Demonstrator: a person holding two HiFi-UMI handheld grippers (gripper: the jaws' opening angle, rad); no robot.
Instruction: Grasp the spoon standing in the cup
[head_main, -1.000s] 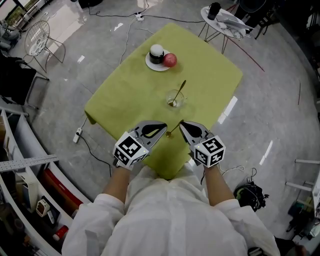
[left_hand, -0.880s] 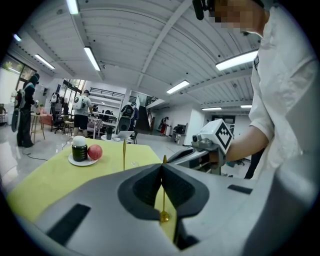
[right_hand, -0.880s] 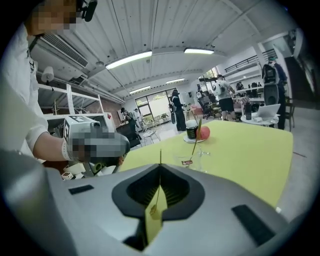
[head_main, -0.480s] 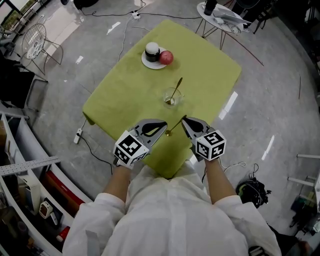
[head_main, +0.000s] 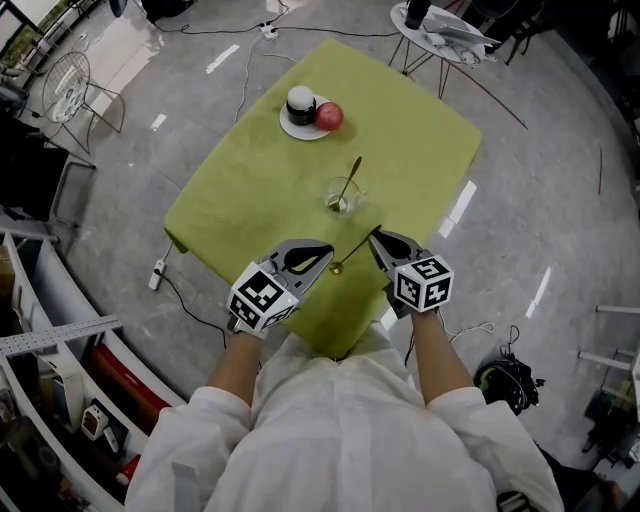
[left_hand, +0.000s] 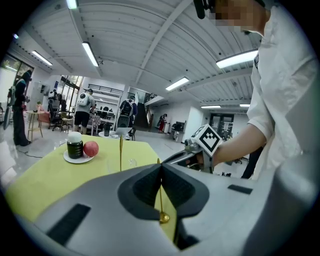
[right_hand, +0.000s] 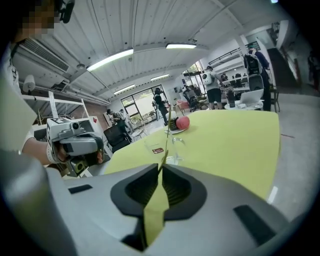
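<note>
The spoon (head_main: 352, 172) to be grasped is stood bowl-down in the cup (head_main: 343, 196) near the middle of the table (head_main: 250, 190). Its handle is leaned over the rim away from the person, so a free length of stem is offered above the glass. Neither gripper is near it. The right gripper (head_main: 377, 236) is held low over the table's near part, and its jaws have just been opening to a narrow gap. The handle end of a second spoon (head_main: 354, 252) is seen between their tips, apparently not pinched, and its bowl is let down toward the table just beside the left gripper (head_main: 330, 253). This is judged to be a release, made so that the right gripper is freed for the cup. The left gripper is held idle, its jaws drawn together to a bare seam with nothing gripped. In the left gripper view the second spoon is merely seen in line with that seam.
</note>
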